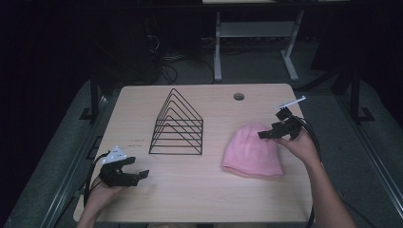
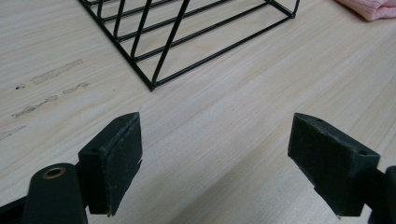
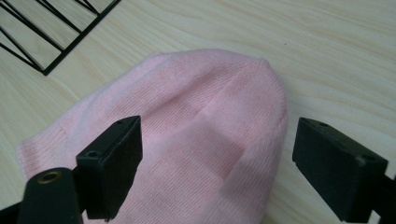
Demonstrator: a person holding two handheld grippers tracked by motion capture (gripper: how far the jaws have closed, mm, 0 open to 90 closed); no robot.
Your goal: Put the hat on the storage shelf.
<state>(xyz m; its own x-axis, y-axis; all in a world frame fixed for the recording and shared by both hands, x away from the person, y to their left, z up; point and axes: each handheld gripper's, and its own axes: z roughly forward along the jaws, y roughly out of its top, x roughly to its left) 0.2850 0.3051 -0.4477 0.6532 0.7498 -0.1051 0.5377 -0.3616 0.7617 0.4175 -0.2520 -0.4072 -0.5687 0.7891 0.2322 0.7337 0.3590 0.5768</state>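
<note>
A pink knitted beanie [image 1: 253, 151] lies flat on the right half of the light wooden table [image 1: 199, 194]. My right gripper [image 1: 263, 135] hovers at the hat's upper right edge, open, with nothing between its jaws; in the right gripper view the beanie [image 3: 205, 135] spreads below and between the open jaws [image 3: 215, 172]. My left gripper [image 1: 139, 171] rests low at the table's front left, open and empty. In the left gripper view its jaws [image 2: 215, 163] frame bare wood, with the black wire rack [image 2: 187, 37] ahead.
The black wire rack [image 1: 177, 124], a row of triangular dividers, stands at the table's middle. A round cable hole [image 1: 239, 96] sits near the far edge. Beyond the table are a dark floor, cables and white table legs [image 1: 217, 47].
</note>
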